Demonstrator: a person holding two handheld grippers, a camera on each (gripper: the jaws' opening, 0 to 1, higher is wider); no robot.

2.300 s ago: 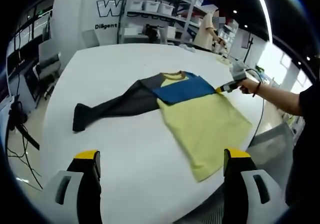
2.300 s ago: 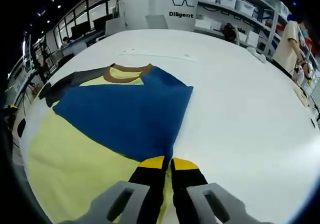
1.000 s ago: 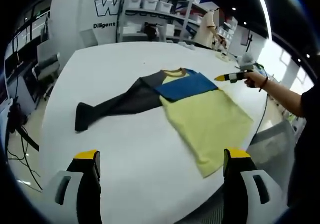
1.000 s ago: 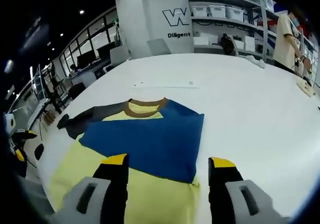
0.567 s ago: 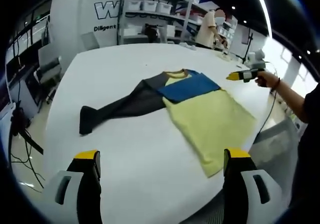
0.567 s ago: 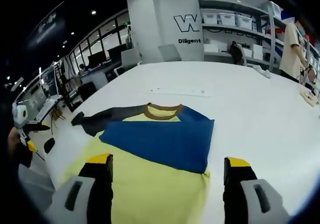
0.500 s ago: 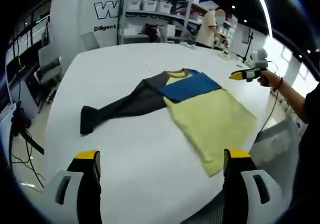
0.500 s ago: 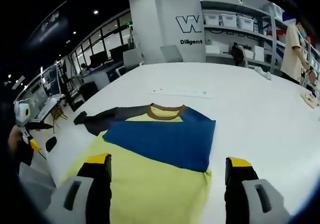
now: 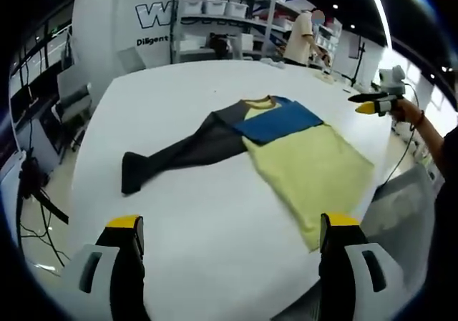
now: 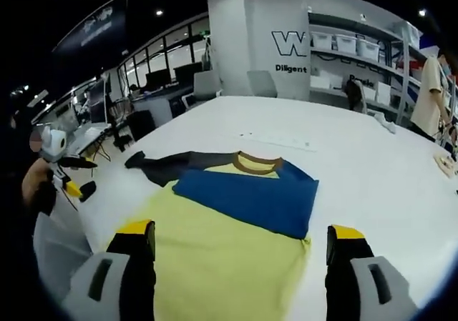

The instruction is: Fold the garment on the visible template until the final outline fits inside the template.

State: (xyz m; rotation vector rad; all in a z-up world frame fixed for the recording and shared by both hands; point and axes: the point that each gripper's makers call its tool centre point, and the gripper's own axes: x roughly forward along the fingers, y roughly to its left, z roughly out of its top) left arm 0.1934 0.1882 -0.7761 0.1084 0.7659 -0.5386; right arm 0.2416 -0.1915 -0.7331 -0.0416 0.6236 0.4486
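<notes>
The yellow-and-blue garment (image 9: pixel 286 149) lies flat on the white table (image 9: pixel 179 214), one dark sleeve (image 9: pixel 175 153) stretched out. Both the left gripper (image 9: pixel 225 264) and the right gripper (image 10: pixel 240 264) are spread wide, holding nothing. The far wall (image 10: pixel 286 42) reads "W" and "Diligent".

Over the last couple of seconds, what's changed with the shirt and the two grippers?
The right gripper let go: its jaws were shut at the blue sleeve's edge, then opened and pulled back off the shirt. The left gripper stayed open, clear of the cloth. The dark sleeve is still stretched out, unfolded.
</notes>
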